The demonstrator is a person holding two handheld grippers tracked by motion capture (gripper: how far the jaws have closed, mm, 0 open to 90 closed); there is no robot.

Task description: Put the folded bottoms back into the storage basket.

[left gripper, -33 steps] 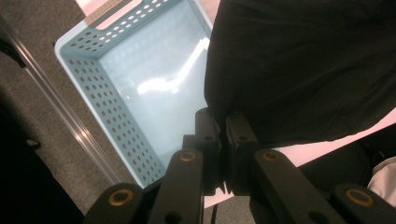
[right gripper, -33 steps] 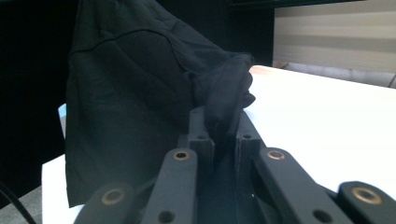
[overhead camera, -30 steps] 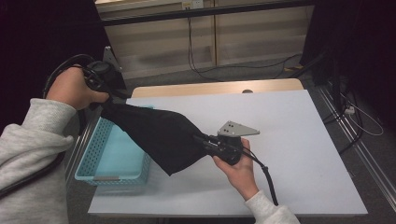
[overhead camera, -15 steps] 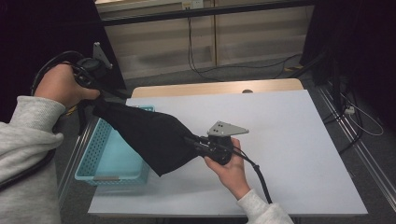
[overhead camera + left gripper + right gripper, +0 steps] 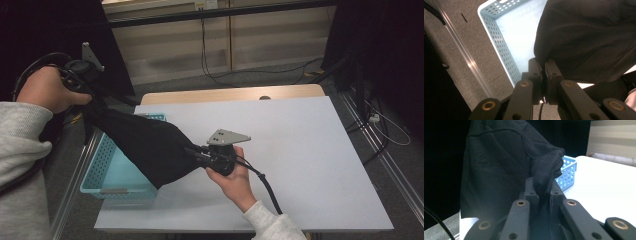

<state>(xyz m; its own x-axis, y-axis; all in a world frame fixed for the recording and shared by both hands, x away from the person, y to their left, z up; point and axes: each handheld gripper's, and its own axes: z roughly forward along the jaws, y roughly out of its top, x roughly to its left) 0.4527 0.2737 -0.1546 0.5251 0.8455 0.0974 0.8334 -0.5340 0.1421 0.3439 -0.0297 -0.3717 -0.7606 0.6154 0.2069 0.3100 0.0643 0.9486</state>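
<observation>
A black cloth [image 5: 150, 147] hangs stretched between my two grippers above the left part of the white table [image 5: 310, 150]. My left gripper [image 5: 95, 102] is raised beyond the table's left edge and is shut on one corner of the black cloth [image 5: 584, 42]. My right gripper [image 5: 192, 151] sits low over the table near its front middle, shut on a bunched fold of the black cloth [image 5: 499, 165]. Part of the cloth droops over a light blue perforated basket [image 5: 112, 172].
The light blue basket [image 5: 499, 42] stands at the table's left edge, its bottom bare; a corner of the basket [image 5: 567, 172] shows behind the cloth. Cables [image 5: 385, 130] trail on the floor right of the table. A metal rail [image 5: 75, 175] runs along the floor at the left.
Both hands have shifted left with the cloth. The left gripper has also risen, so the cloth now slopes more steeply and hangs further over the basket.
</observation>
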